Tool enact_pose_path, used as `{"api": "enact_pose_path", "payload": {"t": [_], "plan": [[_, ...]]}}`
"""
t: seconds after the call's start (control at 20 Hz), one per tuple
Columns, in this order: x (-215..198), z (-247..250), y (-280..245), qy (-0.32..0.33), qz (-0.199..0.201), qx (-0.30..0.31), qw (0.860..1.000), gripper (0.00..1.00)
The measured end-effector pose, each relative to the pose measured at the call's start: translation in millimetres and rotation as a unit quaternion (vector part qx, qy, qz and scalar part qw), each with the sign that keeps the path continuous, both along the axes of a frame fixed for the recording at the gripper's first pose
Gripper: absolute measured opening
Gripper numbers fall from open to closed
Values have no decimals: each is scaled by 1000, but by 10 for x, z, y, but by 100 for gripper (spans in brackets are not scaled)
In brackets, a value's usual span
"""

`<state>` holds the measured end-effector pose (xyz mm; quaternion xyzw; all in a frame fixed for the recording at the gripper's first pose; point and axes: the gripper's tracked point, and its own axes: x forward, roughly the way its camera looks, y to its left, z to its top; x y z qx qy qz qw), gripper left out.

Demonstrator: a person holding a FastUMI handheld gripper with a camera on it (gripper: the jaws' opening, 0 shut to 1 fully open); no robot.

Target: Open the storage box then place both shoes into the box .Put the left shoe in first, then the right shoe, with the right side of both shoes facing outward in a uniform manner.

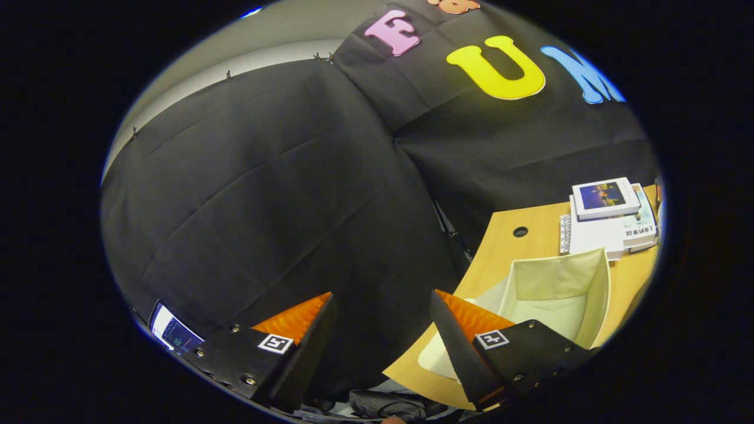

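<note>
One box [559, 294] lies on the table [500, 247], open, its pale cloth lining showing and nothing in it that I can see. It sits just ahead of my right finger [465, 347], whose tip overlaps its near corner in this view; I cannot tell whether they touch. The box's long axis runs from that near corner away toward the books [607, 215], and its far wall stands upright, just short of them. My gripper [383, 341] is spread wide, fingers well apart, with nothing between them but the black booth cloth [265, 206] beyond. I hold it tilted, off the table's near corner, so the left finger [294, 347] hangs over open space and the tabletop slants across my view. A round hole [520, 231] in the table lies between the box and the cloth. Near the left finger a small lit screen [171, 333] shows.
</note>
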<state>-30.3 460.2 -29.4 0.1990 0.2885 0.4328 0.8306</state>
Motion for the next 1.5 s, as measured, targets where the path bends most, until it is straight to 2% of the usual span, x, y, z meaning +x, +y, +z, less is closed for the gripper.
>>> {"api": "enact_pose_path", "payload": {"t": [0.45, 1.05, 1.5], "plan": [[417, -115, -1125, -81, -88, -95, 988, 97], [831, -673, -2652, -51, -196, -172, 964, 98], [883, -1420, -3463, 3, -242, -217, 946, 97]]}}
